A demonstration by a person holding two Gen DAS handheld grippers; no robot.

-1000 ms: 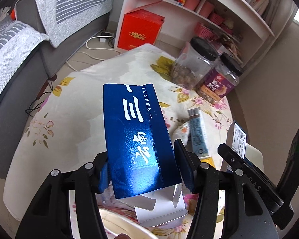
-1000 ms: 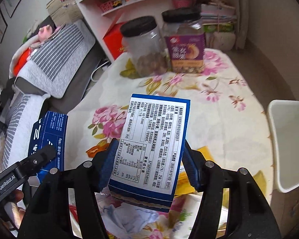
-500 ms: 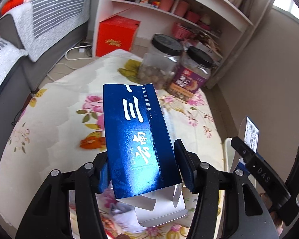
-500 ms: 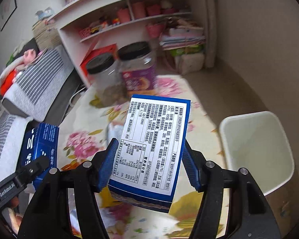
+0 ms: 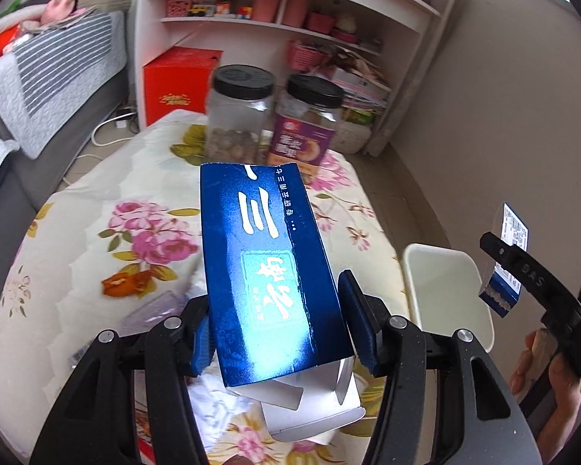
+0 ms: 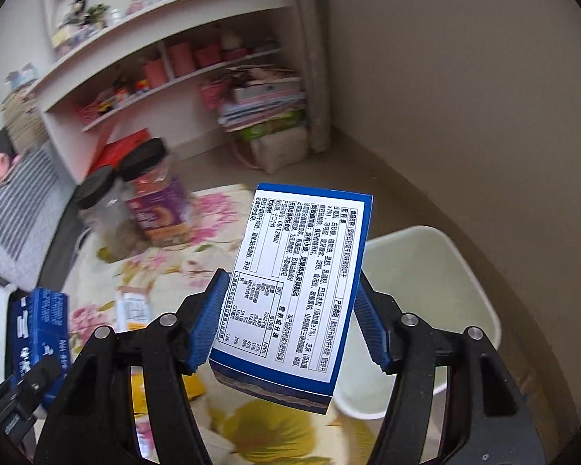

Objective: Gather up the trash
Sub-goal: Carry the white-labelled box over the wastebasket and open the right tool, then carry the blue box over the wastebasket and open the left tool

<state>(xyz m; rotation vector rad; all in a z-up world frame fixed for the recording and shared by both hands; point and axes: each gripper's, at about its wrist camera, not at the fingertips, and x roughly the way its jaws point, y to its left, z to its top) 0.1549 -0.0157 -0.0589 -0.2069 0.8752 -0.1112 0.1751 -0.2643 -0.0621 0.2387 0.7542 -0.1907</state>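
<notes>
My left gripper (image 5: 277, 323) is shut on a dark blue carton (image 5: 263, 263) with white characters and an open bottom flap, held above the floral table (image 5: 97, 232). The carton also shows at the left of the right wrist view (image 6: 35, 329). My right gripper (image 6: 290, 321) is shut on a white-labelled box with a blue border (image 6: 298, 290), held partly over the rim of the white trash bin (image 6: 445, 294). That box also shows at the right of the left wrist view (image 5: 509, 259), beyond the bin (image 5: 441, 290).
Two black-lidded jars (image 5: 240, 116) (image 5: 310, 124) stand at the table's far end. A tube (image 6: 133, 312), yellow wrappers (image 6: 166, 391) and crumpled tissue (image 5: 213, 403) lie on the table. A white shelf (image 5: 290, 7), a red box (image 5: 178, 81) and a grey sofa (image 5: 38, 77) lie beyond.
Both grippers have swung right with their boxes. The white bin has come into view, and the right gripper's box now hangs at its rim.
</notes>
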